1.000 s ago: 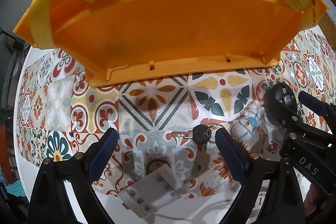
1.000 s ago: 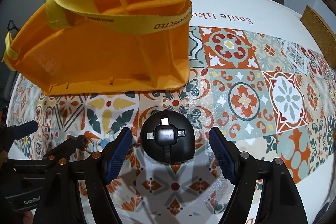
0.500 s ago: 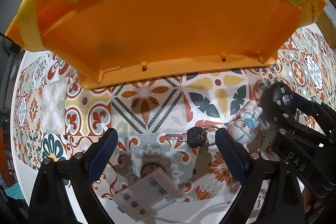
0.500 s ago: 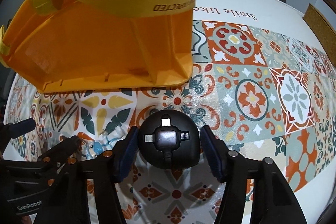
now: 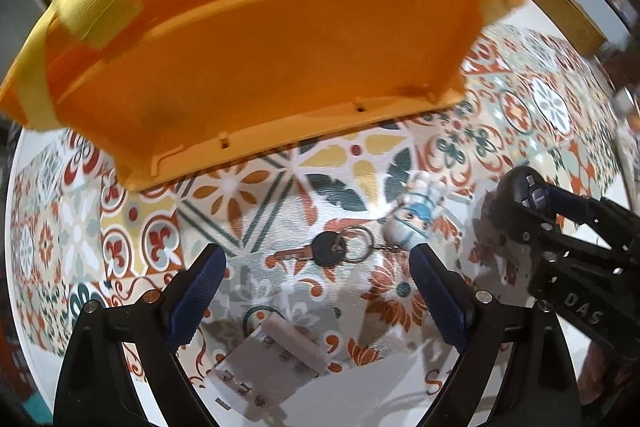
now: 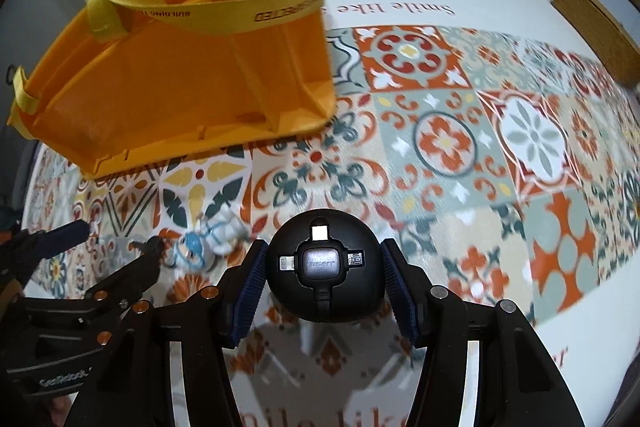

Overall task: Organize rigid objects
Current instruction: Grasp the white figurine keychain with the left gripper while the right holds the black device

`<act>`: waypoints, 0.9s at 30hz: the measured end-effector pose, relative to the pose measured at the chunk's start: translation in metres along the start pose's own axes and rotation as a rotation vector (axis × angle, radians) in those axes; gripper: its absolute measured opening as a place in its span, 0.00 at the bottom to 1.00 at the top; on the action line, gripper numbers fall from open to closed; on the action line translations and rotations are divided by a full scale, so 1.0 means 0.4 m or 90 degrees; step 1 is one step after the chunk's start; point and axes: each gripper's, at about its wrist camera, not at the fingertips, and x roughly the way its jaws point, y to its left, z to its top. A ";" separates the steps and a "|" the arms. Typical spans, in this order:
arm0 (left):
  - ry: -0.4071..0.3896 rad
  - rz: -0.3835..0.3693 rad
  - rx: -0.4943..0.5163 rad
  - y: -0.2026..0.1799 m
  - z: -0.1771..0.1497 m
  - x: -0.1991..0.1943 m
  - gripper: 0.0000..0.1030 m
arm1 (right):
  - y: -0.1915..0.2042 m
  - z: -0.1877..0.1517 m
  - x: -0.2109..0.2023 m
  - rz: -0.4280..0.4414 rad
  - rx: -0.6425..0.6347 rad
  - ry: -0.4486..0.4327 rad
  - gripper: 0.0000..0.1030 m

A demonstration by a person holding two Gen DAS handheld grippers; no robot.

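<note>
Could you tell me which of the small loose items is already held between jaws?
The round black charger, clamped by the right gripper; key, figurine and white case lie free.

Round black charger puck (image 6: 324, 267) clamped; key (image 5: 320, 251), figurine (image 5: 416, 223) on tablecloth.

Ahead, the way is blocked by the orange basket (image 5: 260, 67), standing on the tiled surface (image 6: 520, 187). Between the spread fingers of the left gripper (image 5: 316, 291) the path is cluttered by a key (image 5: 320, 251) with a figurine (image 5: 416, 223) on its ring; a white block (image 5: 264, 367) lies nearer the camera. The right gripper (image 6: 324, 275) is filled by a black adapter (image 6: 324, 267). Open tiled surface is seen right of the basket.
</note>
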 end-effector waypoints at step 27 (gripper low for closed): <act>0.004 -0.067 0.118 -0.127 0.031 0.085 0.40 | -0.074 -0.048 -0.040 -0.033 0.068 0.028 0.55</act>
